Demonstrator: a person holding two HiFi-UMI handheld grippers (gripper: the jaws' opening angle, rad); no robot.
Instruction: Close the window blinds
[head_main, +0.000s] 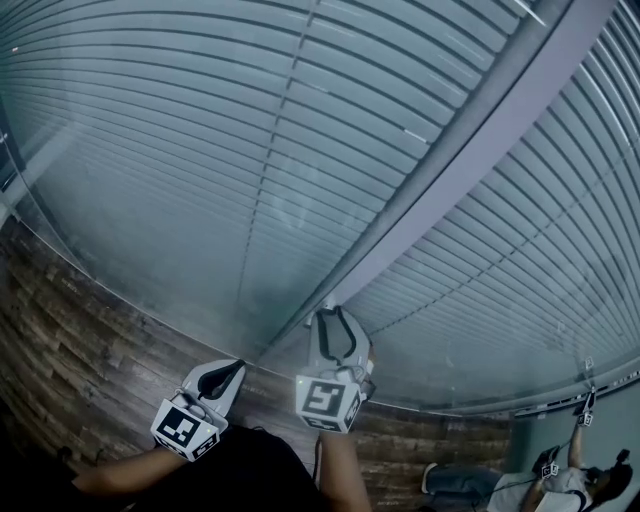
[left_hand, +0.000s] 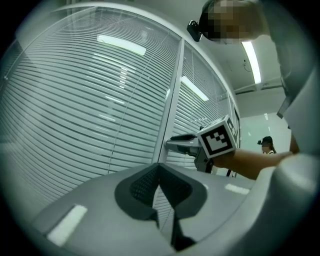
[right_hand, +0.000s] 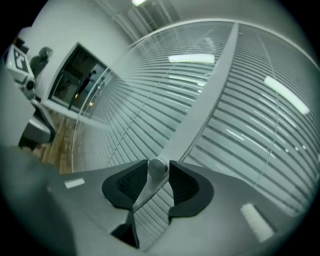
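Right gripper (head_main: 337, 318) clamps the round knob (right_hand: 157, 167) on the frame post (head_main: 470, 150) between blinds (head_main: 200, 150) — left gripper (head_main: 233, 370) clenched, empty, just beside.

Wood-plank floor (head_main: 70, 330), dark brown with mixed tones, fills the lower left of the head view and shows again at the left edge of the right gripper view. Person (head_main: 560, 485) sits at the lower right corner of the head view in front of a grey-green wall (head_main: 610, 420); capped person (left_hand: 267, 145) stands small and far off at the right of the left gripper view. Overhead there is a white ceiling (left_hand: 235, 75) with a lit strip light (left_hand: 251, 60), plus a dark framed opening (right_hand: 75, 82) in the white wall (right_hand: 65, 30), upper left of the right gripper view.
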